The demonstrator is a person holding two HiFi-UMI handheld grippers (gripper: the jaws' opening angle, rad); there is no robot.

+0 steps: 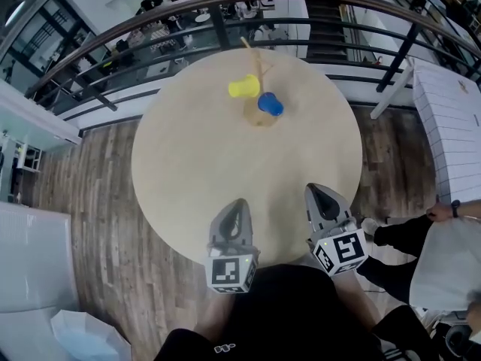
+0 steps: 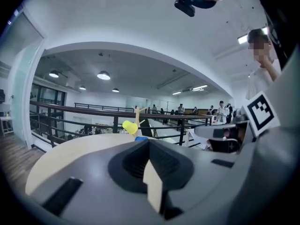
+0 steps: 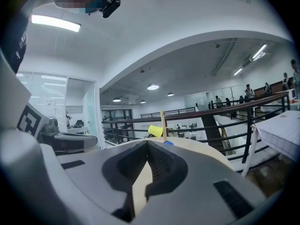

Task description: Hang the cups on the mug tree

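Observation:
A wooden mug tree (image 1: 260,66) stands at the far side of the round table (image 1: 210,179). A yellow cup (image 1: 243,87) hangs on its left and a blue cup (image 1: 270,104) hangs lower on its right. Both grippers hover over the near table edge, far from the tree. My left gripper (image 1: 237,210) is shut with nothing in it, and so is my right gripper (image 1: 323,198). In the left gripper view the yellow cup (image 2: 130,126) and the tree (image 2: 138,114) show beyond the closed jaws. The right gripper view shows the yellow cup (image 3: 155,131) and blue cup (image 3: 168,143) ahead.
A dark railing (image 1: 225,10) curves behind the table, with a drop to a lower floor beyond it. A white table (image 1: 451,126) stands at the right. A person's hand (image 1: 440,213) holds a white sheet at the lower right. A pale bag (image 1: 83,337) lies on the wood floor.

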